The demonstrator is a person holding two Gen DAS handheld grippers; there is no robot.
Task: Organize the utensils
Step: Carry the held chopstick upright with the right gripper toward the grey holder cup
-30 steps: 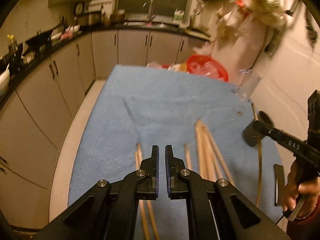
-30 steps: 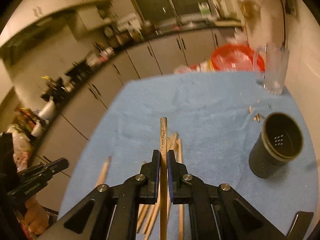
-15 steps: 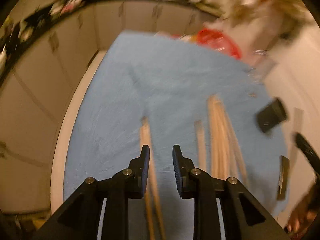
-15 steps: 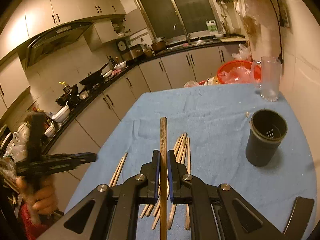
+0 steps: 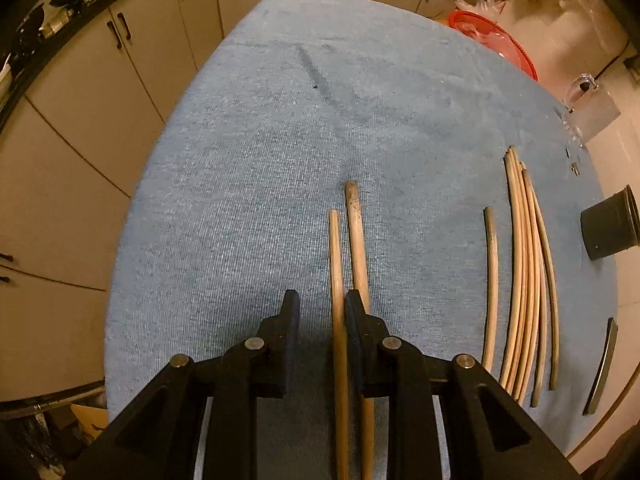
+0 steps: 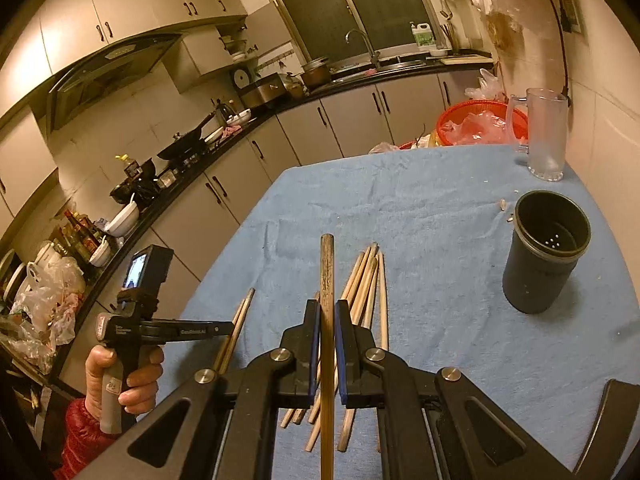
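Right gripper (image 6: 327,330) jaws clamp dark chopstick (image 6: 327,280); loose chopsticks (image 6: 366,288) apparently on blue cloth (image 6: 440,208).

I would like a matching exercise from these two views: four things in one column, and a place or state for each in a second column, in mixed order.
Things:
1. right gripper
2. left gripper
3. black cup
4. glass mug

Places or states:
a. stands empty on the blue cloth, holes in its bottom
b. jaws shut on one dark chopstick
c. clear, at the far edge of the cloth, near the red basket
d. jaws apart over a pair of chopsticks lying on the cloth

Pairs: 1-b, 2-d, 3-a, 4-c
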